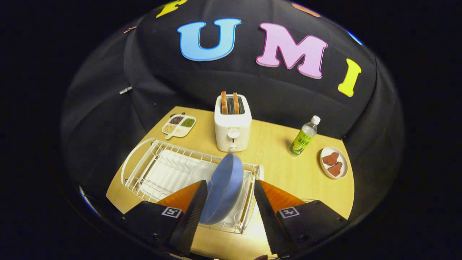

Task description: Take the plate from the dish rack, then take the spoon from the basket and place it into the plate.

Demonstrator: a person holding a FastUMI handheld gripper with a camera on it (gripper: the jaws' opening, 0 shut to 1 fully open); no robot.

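Observation:
A blue plate (224,187) stands on edge, tilted, in the right end of the white wire dish rack (144,162). My gripper (230,182) is open, with one finger on each side of the plate. The left finger (195,206) lies against or very near the plate's rim, and the right finger (265,209) stands a small gap away. A thin tan handle (247,204), probably the spoon, leans in the small basket (252,177) at the rack's right end, between the plate and the right finger.
The rack sits on a wooden table (281,173). Beyond it stand a white toaster (232,126) with two slices of toast, a divided dish of beans (179,126), a green-labelled bottle (304,137) and a small plate with red pieces (334,162).

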